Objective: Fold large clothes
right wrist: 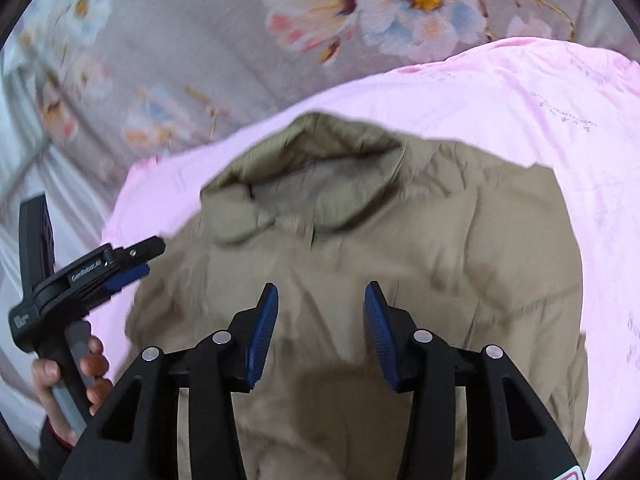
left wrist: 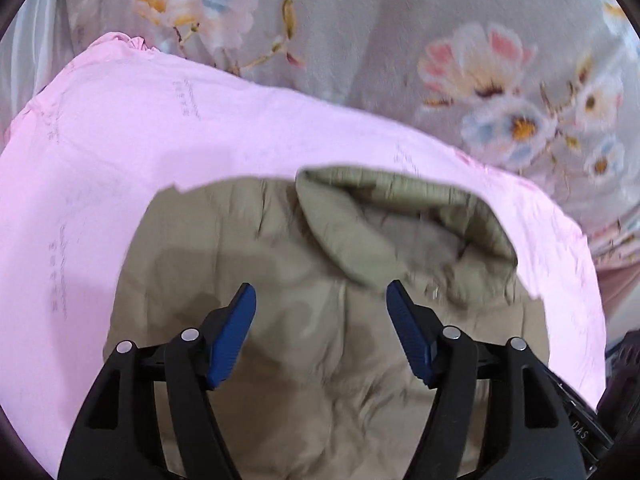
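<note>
A large khaki padded jacket [left wrist: 312, 320] lies on a pink sheet [left wrist: 120, 152], its collar [left wrist: 404, 216] towards the far side. My left gripper [left wrist: 322, 300] is open and empty just above the jacket's body below the collar. In the right wrist view the same jacket [right wrist: 400, 260] fills the middle, with its collar [right wrist: 312, 172] at the far end. My right gripper [right wrist: 320, 300] is open and empty above the jacket's chest. The left gripper [right wrist: 132, 270] shows at the left edge of the jacket, held by a hand.
The pink sheet [right wrist: 540, 100] lies on a grey bedspread with large flowers [left wrist: 440, 40], also in the right wrist view [right wrist: 200, 40]. A pale wall or curtain [right wrist: 24, 184] runs along the left. A dark object [left wrist: 624, 360] sits at the right edge.
</note>
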Demonstrator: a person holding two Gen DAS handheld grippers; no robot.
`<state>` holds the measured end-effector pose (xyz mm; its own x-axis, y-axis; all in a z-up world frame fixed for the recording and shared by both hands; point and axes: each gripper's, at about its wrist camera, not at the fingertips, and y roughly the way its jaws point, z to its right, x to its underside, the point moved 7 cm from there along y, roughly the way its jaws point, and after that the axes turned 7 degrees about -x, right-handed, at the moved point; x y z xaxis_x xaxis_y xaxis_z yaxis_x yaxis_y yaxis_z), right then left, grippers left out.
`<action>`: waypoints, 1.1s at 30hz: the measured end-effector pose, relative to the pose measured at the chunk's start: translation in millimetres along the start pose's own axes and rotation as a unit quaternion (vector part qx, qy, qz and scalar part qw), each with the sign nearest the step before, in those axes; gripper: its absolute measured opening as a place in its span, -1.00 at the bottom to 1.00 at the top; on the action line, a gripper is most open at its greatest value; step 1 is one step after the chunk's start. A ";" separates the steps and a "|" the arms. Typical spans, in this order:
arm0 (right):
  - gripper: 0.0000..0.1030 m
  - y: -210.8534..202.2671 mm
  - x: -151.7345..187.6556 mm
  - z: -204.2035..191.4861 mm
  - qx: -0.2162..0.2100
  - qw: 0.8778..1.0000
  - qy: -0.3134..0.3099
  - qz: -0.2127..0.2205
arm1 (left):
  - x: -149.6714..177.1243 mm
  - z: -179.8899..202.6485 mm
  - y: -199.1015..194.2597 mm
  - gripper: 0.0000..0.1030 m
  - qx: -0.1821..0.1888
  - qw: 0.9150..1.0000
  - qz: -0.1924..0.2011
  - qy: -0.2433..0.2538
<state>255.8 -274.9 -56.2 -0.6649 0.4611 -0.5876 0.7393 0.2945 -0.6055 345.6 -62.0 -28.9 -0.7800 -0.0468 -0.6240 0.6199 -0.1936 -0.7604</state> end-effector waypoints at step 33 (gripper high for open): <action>-0.74 31.0 -62.2 25.4 0.046 0.999 -0.018 0.018 | -48.9 10.0 43.3 -0.59 -0.069 0.994 0.042 0.069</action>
<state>317.3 -315.7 -52.1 -0.6431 0.4383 -0.6279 0.7509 0.2004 -0.6293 409.8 -78.0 -29.5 -0.7122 0.0804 -0.6974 0.6951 -0.0582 -0.7166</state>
